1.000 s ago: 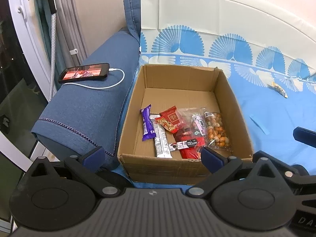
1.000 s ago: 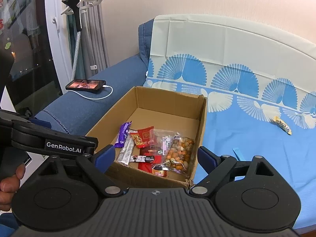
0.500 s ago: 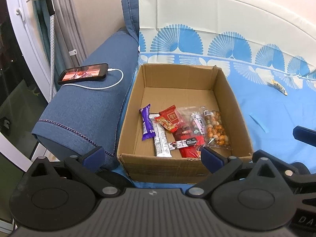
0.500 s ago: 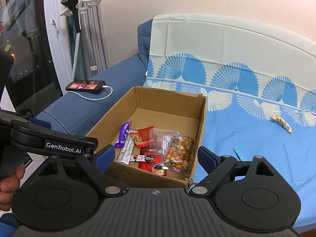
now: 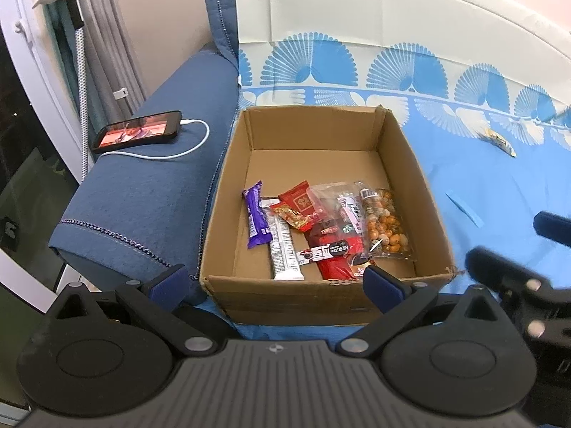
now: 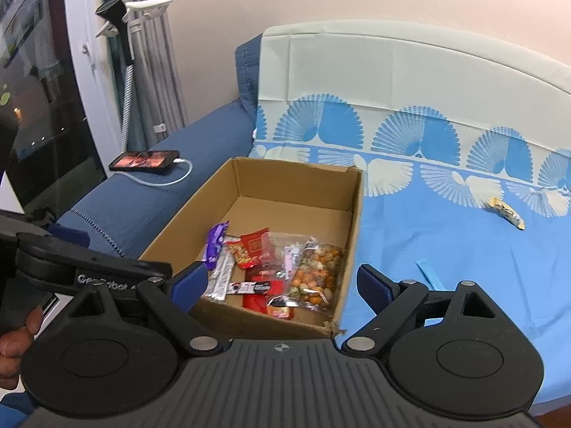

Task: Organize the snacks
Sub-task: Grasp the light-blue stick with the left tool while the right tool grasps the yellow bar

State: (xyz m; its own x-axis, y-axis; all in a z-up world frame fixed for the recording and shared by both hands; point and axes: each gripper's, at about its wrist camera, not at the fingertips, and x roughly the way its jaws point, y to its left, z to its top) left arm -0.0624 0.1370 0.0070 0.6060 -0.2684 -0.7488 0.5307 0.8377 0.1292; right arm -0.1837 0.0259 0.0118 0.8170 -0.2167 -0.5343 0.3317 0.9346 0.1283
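Observation:
An open cardboard box (image 5: 421, 182) (image 6: 355, 221) sits on the blue sofa cover. Inside lie several snacks: a purple bar (image 5: 256, 219) (image 6: 215, 246), a silver bar (image 5: 283, 246), a red packet (image 5: 298, 207), a bag of coated nuts (image 5: 383, 224) (image 6: 317, 274). One yellow snack (image 5: 498, 141) (image 6: 506, 212) lies loose on the cover to the right. My left gripper (image 5: 274, 283) is open and empty, in front of the box. My right gripper (image 6: 282, 283) is open and empty, over the box's near right corner.
A phone (image 5: 137, 135) (image 6: 144, 160) on a white charging cable rests on the blue sofa arm at left. A stand with a clamp (image 6: 123, 10) and grey curtains are behind it. A small blue strip (image 5: 464, 207) lies on the cover right of the box.
Both grippers have shifted slightly; the right wrist view has swung a little to the right. The snacks and box have not moved.

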